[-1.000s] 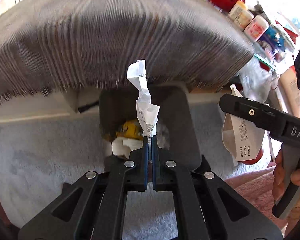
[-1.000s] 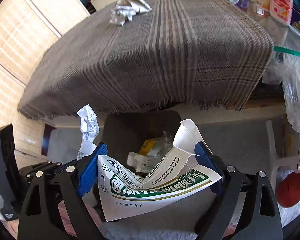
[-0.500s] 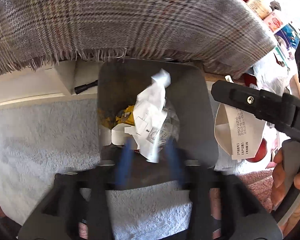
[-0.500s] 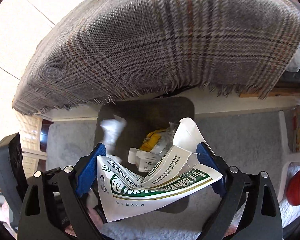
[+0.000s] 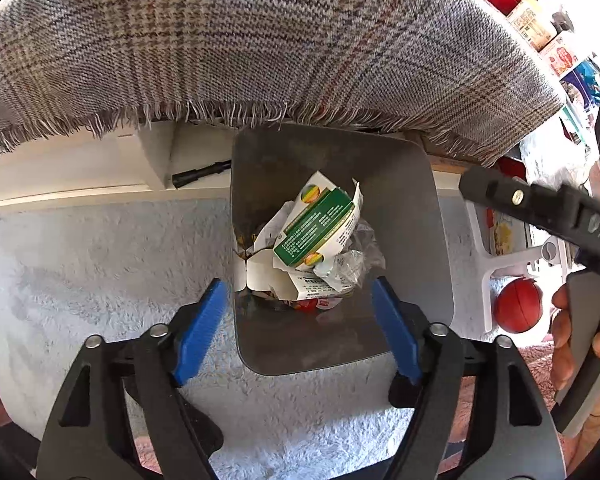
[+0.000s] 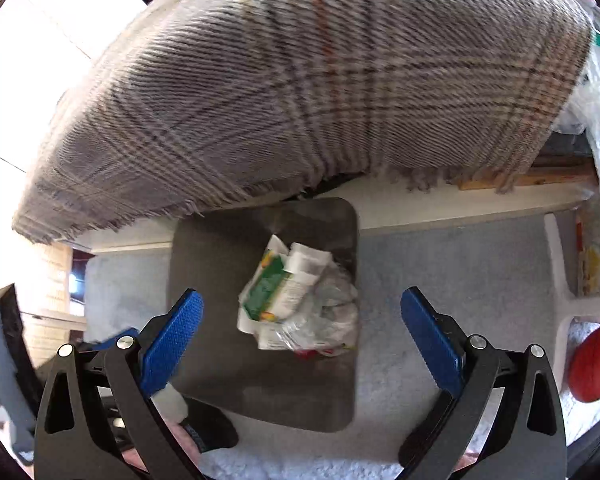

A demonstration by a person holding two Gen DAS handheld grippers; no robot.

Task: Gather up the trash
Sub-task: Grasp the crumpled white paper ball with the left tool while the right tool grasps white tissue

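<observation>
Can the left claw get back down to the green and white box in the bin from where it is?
Probably yes. The left claw is open and empty right above the bin, and the green and white box lies on top of the other trash with nothing over it. The plaid cloth's fringe overhangs only the far rim.

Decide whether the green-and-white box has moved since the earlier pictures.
Yes. The box has left the right tongs, now open, and dropped into the bin, lying on the other trash.
</observation>
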